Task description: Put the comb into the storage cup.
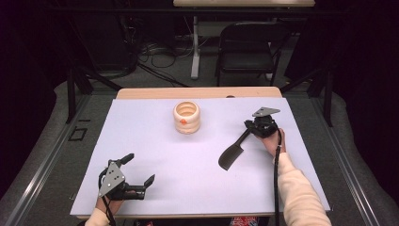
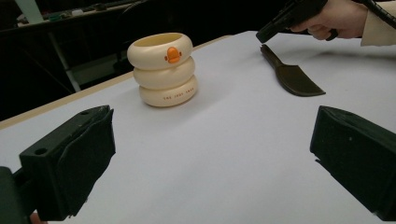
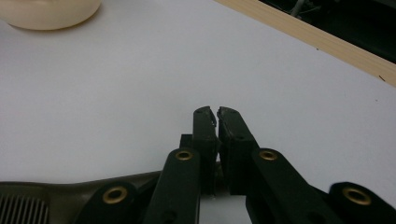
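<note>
Left gripper [image 2: 212, 154] before cream holder [image 2: 164, 70] (small lettering, perhaps unreadable).

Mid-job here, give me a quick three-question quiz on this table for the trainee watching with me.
1. True or false: the left gripper has its jaws wide apart with nothing between them.
2. Which thing lies closest to the right gripper? A) the spatula B) a folded towel C) a glass bottle
3. Fill the gap: the cup, built like three stacked cream rings, carries a small ____ duck mark on its side.

Key: 1 true. 2 A, the spatula's handle end lies right at that gripper's closed jaws. 3 orange.
</note>
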`<state>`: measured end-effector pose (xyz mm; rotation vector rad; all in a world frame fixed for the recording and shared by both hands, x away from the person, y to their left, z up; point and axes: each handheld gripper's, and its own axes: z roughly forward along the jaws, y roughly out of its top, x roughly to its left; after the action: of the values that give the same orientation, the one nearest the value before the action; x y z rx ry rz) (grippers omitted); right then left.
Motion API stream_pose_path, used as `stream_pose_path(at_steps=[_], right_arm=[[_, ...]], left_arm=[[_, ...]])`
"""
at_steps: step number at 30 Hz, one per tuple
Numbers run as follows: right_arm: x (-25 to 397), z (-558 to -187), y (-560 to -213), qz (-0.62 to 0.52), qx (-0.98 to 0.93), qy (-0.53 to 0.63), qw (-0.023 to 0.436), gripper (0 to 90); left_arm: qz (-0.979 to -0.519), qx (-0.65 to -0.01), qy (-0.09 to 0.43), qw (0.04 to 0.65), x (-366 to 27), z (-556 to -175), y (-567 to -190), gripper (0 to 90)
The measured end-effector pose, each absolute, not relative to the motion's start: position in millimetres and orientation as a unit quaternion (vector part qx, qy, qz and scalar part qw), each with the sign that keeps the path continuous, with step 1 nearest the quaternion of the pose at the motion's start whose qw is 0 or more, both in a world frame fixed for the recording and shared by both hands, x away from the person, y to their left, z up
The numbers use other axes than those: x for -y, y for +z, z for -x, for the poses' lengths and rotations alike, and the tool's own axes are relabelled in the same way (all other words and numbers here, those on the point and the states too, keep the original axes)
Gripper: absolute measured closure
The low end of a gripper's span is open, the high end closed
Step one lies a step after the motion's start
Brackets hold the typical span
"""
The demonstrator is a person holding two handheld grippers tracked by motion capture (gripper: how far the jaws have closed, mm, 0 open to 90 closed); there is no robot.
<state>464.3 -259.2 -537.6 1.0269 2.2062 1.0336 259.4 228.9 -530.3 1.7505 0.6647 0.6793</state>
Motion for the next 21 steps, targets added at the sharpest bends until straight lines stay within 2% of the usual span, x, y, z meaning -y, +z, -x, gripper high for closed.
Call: stream_pose_path(at_steps=[6, 21], right_arm=[[260, -469, -538, -0.384, -0.807, 0.364, 0.261, 89.6], [257, -476, -547, -0.389, -0.825, 0.317, 0.261, 90.0]], left_arm=[[-0.738, -0.281, 0.288, 0.543, -229, -259, -530, 0.1], [-0.741, -0.279, 0.285, 0.540, -228, -259, -531, 0.1]])
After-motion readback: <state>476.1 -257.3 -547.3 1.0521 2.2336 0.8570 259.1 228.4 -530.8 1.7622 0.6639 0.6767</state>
